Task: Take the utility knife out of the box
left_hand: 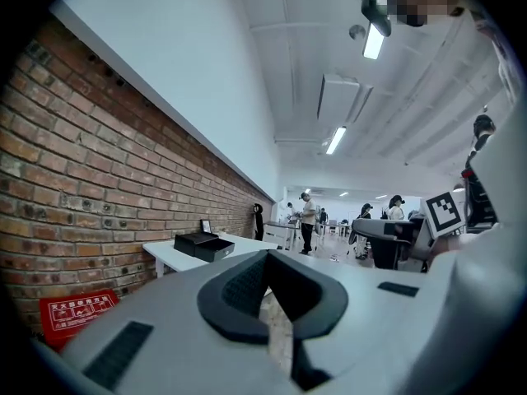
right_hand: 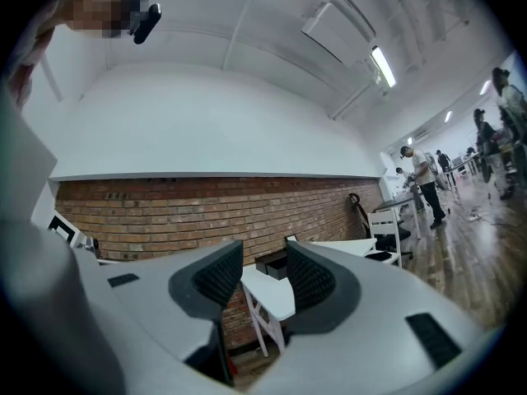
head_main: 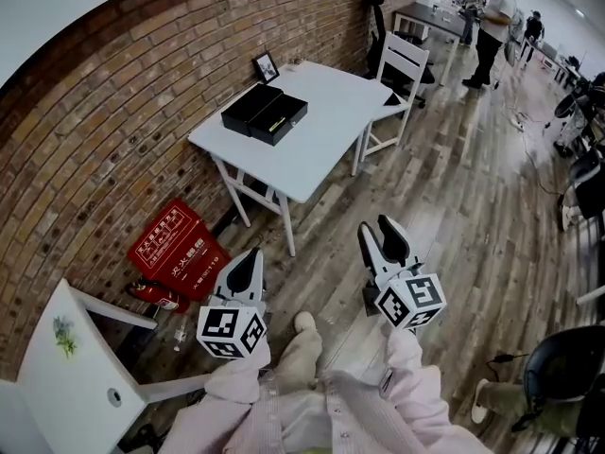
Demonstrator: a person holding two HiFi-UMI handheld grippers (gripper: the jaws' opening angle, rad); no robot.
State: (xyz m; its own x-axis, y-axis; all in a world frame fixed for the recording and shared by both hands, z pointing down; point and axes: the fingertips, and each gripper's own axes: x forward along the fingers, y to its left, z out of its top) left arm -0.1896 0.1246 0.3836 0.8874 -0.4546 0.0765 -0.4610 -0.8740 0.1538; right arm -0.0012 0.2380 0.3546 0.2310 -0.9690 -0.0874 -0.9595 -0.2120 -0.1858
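Note:
A black box (head_main: 266, 113) lies open on the white table (head_main: 331, 112) by the brick wall, its lid beside the tray. A thin yellowish thing (head_main: 275, 121) shows in the tray, too small to make out. Both grippers are held level well short of the table, over the wooden floor. My left gripper (head_main: 248, 265) has its tips together with nothing between them; in the left gripper view (left_hand: 265, 257) the box (left_hand: 202, 243) is far ahead. My right gripper (head_main: 380, 235) is open and empty; the box (right_hand: 276, 263) shows through its gap (right_hand: 263, 253).
A small picture frame (head_main: 266, 66) stands at the table's far corner and a white chair (head_main: 402, 64) beside it. Red signs (head_main: 180, 244) lean at the wall's foot. A white cabinet (head_main: 66, 376) is at lower left. People (head_main: 493, 22) stand far back; a black chair (head_main: 567, 367) is at right.

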